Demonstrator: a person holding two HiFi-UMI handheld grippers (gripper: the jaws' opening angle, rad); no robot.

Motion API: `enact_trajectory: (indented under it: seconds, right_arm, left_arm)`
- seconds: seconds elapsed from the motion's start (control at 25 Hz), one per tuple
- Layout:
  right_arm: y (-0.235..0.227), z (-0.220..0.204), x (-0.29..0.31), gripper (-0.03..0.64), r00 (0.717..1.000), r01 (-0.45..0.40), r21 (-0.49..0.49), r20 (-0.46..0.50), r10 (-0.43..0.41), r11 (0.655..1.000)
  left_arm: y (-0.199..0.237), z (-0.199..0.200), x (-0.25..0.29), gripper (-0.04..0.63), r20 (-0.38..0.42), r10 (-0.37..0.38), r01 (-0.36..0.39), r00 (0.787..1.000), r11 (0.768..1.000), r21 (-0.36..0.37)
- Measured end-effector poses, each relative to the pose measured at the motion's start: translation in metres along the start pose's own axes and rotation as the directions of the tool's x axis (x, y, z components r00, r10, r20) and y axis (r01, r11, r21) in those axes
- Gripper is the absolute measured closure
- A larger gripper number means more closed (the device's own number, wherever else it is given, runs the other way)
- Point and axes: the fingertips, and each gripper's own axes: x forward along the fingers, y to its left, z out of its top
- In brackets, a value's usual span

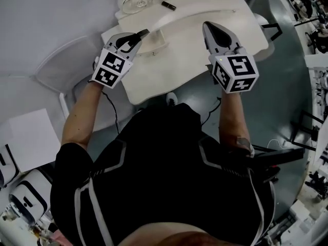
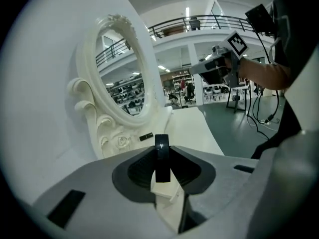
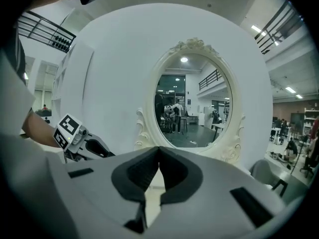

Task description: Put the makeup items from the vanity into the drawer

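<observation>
Large open lab hall (mezzanine railing [image 2: 199, 20], rows of desks [image 2: 219, 89]).

So the vanity [image 1: 179, 70] is a white one with a plain, pale top, standing on a grey-green floor [image 1: 287, 86]. At the back of the top sits an oval mirror [image 3: 192, 101] in a chunky carved white frame, scrolls and roses round its base. The only loose thing I can spot lying on the top is a small black tube [image 1: 168, 5], on its side just beside the mirror's foot.
</observation>
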Motion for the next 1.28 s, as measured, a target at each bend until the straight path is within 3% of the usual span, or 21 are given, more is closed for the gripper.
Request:
enact_trajectory:
  seconds: [0.28,0.68,1.0,1.16,1.28]
  right_arm:
    - [-0.026,-0.021,0.026,0.611,0.999,-0.026,0.02,-0.043,0.027,0.999]
    - [-0.04,-0.052,0.045,0.611,0.993,-0.076,0.054,-0.089,0.081,0.996]
    - [-0.058,-0.071,0.041,0.611,0.989,-0.073,0.085,-0.12,0.083,0.994]
    - [-0.063,-0.079,0.042,0.611,0.988,-0.073,0.099,-0.13,0.085,0.992]
    - [-0.065,-0.084,0.042,0.611,0.987,-0.074,0.107,-0.135,0.088,0.992]
  left_arm:
    - [-0.006,-0.042,0.058,0.505,-0.158,-0.081,0.086,0.984,0.996,0.025]
    - [-0.016,-0.095,0.117,0.505,-0.348,-0.138,0.172,0.927,0.983,0.067]
    - [-0.031,-0.12,0.13,0.503,-0.479,-0.2,0.306,0.855,0.94,0.154]
    - [-0.033,-0.126,0.135,0.503,-0.511,-0.215,0.338,0.832,0.928,0.159]
    - [-0.036,-0.134,0.136,0.503,-0.558,-0.236,0.377,0.796,0.914,0.15]
